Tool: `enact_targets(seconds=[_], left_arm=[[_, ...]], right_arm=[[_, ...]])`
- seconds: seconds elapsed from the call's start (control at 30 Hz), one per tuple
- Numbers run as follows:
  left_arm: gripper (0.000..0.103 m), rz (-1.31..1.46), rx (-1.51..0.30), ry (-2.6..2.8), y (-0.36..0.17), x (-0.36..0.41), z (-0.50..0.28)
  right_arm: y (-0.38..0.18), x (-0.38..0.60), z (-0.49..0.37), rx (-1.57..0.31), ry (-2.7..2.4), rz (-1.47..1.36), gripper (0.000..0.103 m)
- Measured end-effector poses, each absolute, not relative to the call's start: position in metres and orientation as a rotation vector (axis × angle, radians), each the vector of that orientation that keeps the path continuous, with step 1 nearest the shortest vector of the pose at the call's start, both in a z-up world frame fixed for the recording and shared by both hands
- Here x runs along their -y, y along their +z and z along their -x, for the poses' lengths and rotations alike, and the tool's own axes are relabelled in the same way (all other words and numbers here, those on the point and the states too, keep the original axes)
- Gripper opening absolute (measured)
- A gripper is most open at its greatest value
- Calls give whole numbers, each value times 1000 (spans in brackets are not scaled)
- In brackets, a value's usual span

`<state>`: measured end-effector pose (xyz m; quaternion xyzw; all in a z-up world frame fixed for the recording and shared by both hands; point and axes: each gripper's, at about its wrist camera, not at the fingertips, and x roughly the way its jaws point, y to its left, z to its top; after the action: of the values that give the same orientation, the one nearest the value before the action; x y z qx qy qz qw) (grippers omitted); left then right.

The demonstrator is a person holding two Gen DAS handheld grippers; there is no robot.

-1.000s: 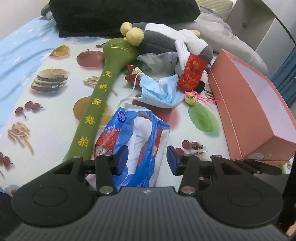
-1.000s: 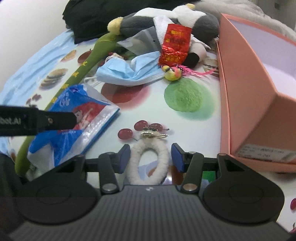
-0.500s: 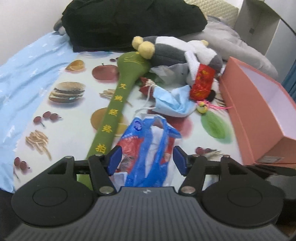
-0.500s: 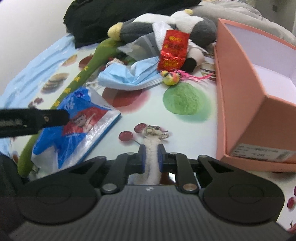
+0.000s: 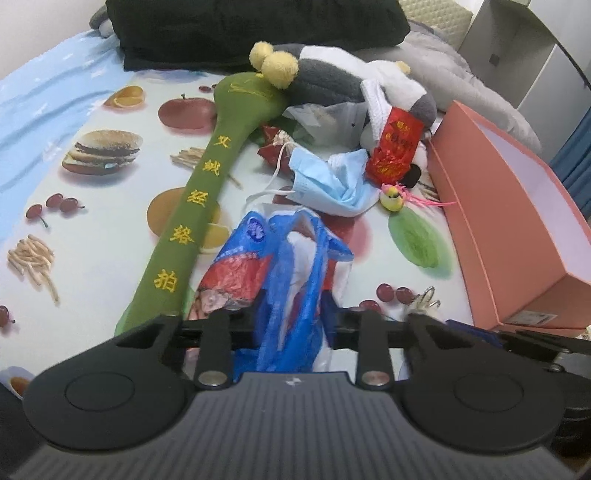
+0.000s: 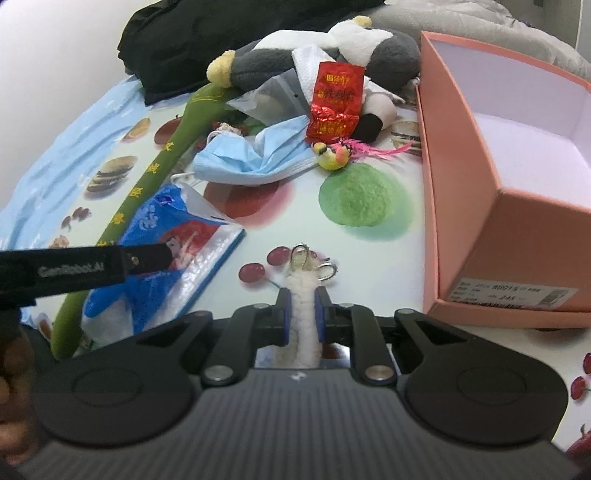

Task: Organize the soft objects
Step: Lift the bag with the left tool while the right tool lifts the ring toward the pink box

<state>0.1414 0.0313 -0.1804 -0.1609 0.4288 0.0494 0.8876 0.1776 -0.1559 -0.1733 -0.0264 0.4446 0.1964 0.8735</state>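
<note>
My right gripper [image 6: 302,314] is shut on a white fluffy keychain [image 6: 304,291] with metal rings, just above the cloth. My left gripper [image 5: 293,323] has closed on a blue and red plastic bag [image 5: 280,266], which bunches up between its fingers; the bag also shows in the right wrist view [image 6: 173,236]. An open pink box [image 6: 509,177] stands to the right; it also shows in the left wrist view [image 5: 509,229]. A blue face mask [image 5: 328,184], a long green plush bat [image 5: 199,210] and a grey and white plush toy [image 5: 332,81] lie further back.
A red foil packet [image 6: 334,101] and a small yellow bird toy with pink feathers [image 6: 332,157] lie by the plush. Black clothing [image 5: 251,29] and a grey garment [image 5: 461,85] are piled at the back. A fruit-print cloth [image 5: 92,229] covers the bed.
My right gripper closed on the white keychain and has lifted it slightly. My left gripper moved over the plastic bag and closed on it, bunching it.
</note>
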Motion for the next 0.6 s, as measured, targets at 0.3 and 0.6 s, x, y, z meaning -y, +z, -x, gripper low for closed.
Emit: enact_targets(seconds=[0.3, 0.6], left_arm=[[7, 370, -847, 82, -170, -35, -138], [6, 392, -818, 36, -134, -37, -138]], right_arm=[[-162, 157, -178, -903, 429, 57, 16], [-124, 161, -178, -842, 438, 24, 15]])
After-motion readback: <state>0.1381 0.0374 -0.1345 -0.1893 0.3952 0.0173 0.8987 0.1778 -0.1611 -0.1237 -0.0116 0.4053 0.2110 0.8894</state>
